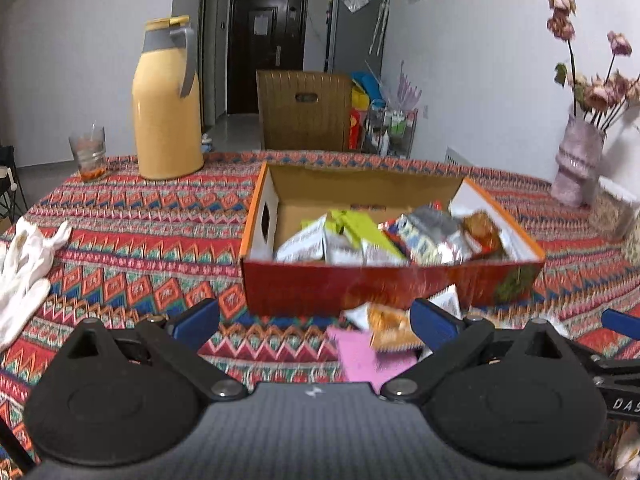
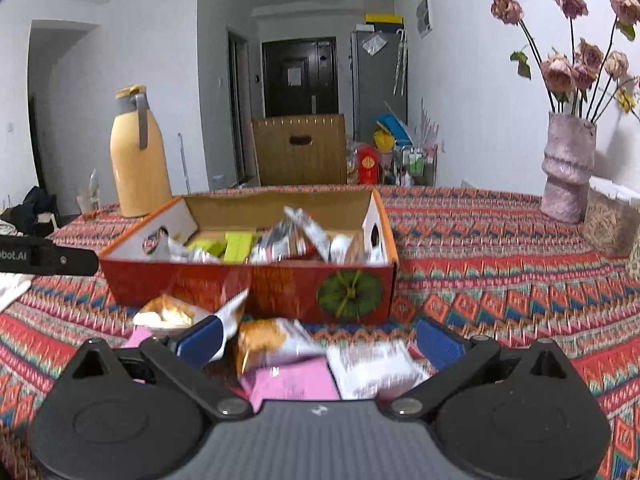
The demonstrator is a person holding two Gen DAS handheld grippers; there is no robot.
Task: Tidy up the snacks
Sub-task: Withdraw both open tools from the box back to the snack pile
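An open red cardboard box (image 1: 360,284) (image 2: 280,284) sits on the patterned tablecloth and holds several snack packets (image 1: 384,236) (image 2: 280,240). In front of it lie loose snacks: an orange-and-white packet (image 1: 390,326) (image 2: 264,340), a pink packet (image 1: 360,356) (image 2: 292,382), a white packet (image 2: 372,364) and another orange packet (image 2: 168,312). My left gripper (image 1: 316,320) is open just short of the box, with nothing between its fingers. My right gripper (image 2: 318,338) is open above the loose packets, its fingers spread to either side of them.
A yellow thermos jug (image 1: 166,100) (image 2: 138,156) and a glass (image 1: 88,152) stand at the back left. White cloth (image 1: 24,264) lies at the left edge. A pink vase of dried flowers (image 2: 568,168) and a clear container (image 2: 612,220) stand at the right. A wooden chair (image 1: 304,110) is behind the table.
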